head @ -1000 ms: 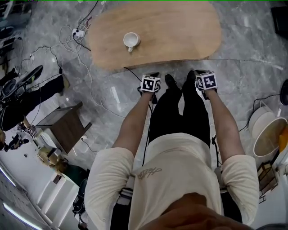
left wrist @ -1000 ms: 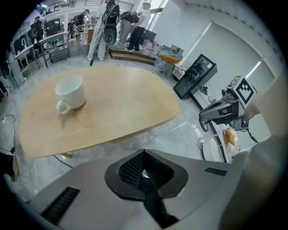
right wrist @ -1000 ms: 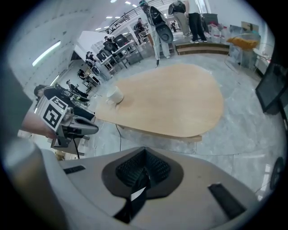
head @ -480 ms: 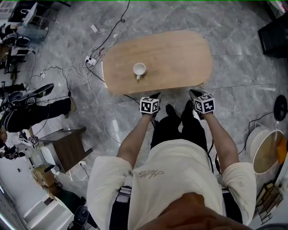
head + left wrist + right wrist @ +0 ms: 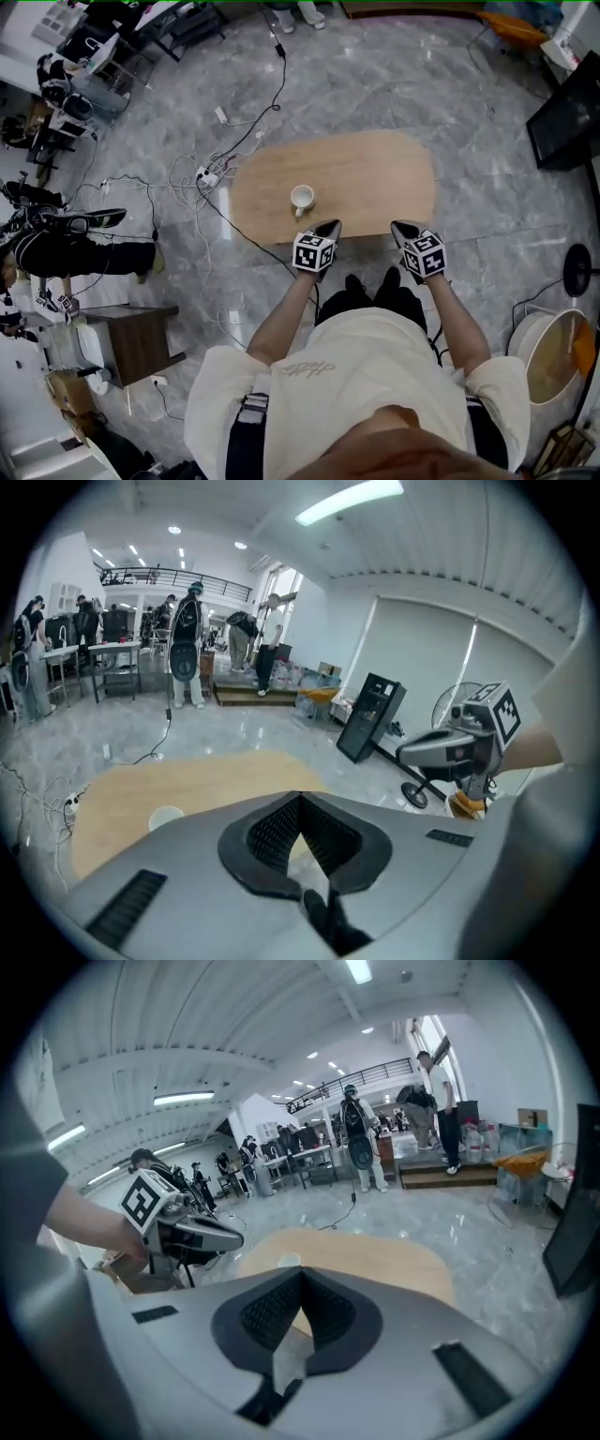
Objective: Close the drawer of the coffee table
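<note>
A tangle of cables (image 5: 192, 202) lies on the floor just left of the coffee table (image 5: 375, 178), a trip risk if the person steps that way. A white cup (image 5: 302, 198) stands on the tabletop near its front edge. The left gripper (image 5: 328, 230) and right gripper (image 5: 401, 230) hover at that edge, each pressed together on nothing. The drawer is not visible; it probably sits under the tabletop. A blind push could strike the edge and jolt the cup.
</note>
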A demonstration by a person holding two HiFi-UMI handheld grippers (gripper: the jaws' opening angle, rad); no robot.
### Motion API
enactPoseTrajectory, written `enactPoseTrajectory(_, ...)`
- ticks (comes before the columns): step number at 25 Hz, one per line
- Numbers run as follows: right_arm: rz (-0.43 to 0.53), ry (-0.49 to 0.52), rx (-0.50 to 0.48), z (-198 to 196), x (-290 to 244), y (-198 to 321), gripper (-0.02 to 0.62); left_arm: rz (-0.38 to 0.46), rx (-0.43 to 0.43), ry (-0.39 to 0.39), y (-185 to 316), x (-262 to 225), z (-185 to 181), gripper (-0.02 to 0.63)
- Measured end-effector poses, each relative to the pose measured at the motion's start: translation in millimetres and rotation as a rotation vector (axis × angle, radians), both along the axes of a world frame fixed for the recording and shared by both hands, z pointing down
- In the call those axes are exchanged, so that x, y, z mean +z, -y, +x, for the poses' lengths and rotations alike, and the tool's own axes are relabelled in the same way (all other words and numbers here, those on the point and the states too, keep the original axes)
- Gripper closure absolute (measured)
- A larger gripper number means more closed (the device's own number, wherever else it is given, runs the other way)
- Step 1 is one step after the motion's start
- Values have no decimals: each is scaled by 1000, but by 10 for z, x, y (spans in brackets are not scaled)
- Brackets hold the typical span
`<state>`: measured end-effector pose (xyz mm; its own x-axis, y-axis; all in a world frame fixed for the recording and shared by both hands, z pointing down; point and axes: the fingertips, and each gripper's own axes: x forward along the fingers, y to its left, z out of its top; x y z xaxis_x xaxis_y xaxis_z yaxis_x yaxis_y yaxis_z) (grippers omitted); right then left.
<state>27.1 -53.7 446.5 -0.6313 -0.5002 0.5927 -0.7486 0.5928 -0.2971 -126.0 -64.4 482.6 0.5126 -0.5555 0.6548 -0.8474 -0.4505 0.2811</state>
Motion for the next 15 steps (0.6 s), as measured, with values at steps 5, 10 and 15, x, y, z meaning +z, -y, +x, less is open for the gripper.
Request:
enactPoseTrajectory(5,38,62,10,-122,-452,-102,600,111,-25,-48,88,-681,-49,603)
enactPoseTrajectory(10,145,74,-49,-283,-1033,-56,600,199,-42,-48,111,-1305,-97,603)
enactPoseTrajectory(15,274,107,-82,-385,-1655,93,600,275,-47,-44,172,-1801,-91,603)
